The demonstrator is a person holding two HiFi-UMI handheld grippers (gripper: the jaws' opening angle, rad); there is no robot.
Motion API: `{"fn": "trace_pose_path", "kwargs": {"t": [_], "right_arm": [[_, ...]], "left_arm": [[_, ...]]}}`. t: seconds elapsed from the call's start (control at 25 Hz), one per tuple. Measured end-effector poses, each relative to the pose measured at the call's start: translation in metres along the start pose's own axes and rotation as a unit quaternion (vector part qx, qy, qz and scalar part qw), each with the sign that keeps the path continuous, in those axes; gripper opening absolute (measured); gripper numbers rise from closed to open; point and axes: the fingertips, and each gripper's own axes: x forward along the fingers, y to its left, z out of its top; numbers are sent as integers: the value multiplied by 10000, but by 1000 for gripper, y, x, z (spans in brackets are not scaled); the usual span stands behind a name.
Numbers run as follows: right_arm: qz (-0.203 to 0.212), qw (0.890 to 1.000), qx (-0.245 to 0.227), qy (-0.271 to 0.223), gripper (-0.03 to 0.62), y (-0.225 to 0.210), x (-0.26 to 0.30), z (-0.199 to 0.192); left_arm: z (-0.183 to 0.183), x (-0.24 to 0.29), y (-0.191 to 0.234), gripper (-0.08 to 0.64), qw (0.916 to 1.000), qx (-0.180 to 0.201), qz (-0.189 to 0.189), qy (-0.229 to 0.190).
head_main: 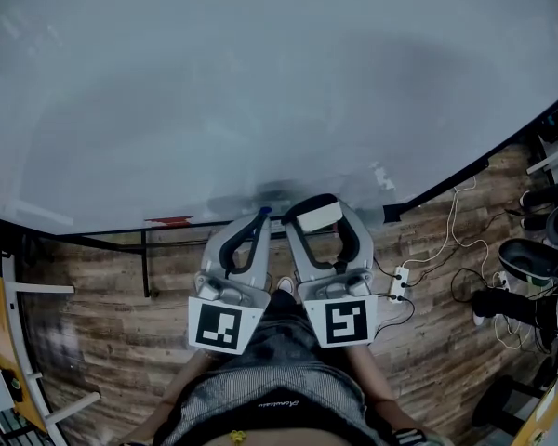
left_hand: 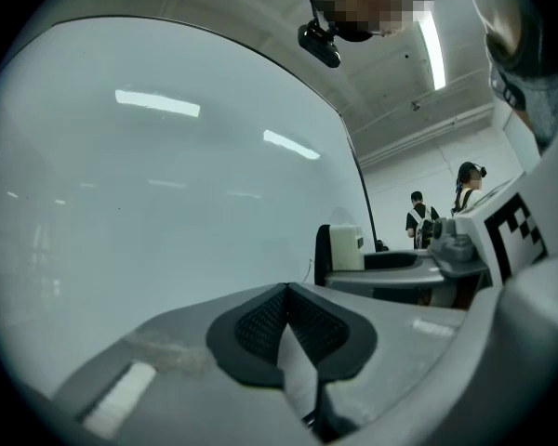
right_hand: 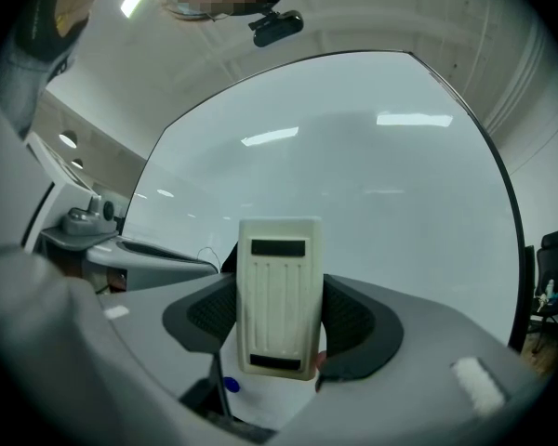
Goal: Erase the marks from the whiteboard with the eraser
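The whiteboard (head_main: pixel 260 82) fills the upper head view and looks blank; I see no marks on it in any view. My right gripper (head_main: pixel 320 214) is shut on the cream eraser (head_main: pixel 318 216), held just below the board's lower edge. In the right gripper view the eraser (right_hand: pixel 278 295) stands upright between the dark pads (right_hand: pixel 353 319), with the board (right_hand: pixel 372 175) behind it. My left gripper (head_main: pixel 262 216) sits beside it on the left, shut with nothing in it. In the left gripper view its pads (left_hand: pixel 260 328) meet, and the eraser (left_hand: pixel 346 248) shows to the right.
A wooden floor (head_main: pixel 102 314) lies below the board. A red object (head_main: pixel 170 220) rests on the board's ledge at the left. Cables and a white power strip (head_main: pixel 397 284) lie at the right, with dark gear (head_main: pixel 530 258) beyond. Two people (left_hand: pixel 446 214) stand far off.
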Motion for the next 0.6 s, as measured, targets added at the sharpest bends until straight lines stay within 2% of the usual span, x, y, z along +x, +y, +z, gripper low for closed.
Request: {"fn": "trace_pose_path", "kwargs": {"t": [0.6], "right_arm": [[85,9999,-47,-25,261,6,-5,2]], "left_arm": [[-6,-6,-7,3,9999,-56,23,92]]}}
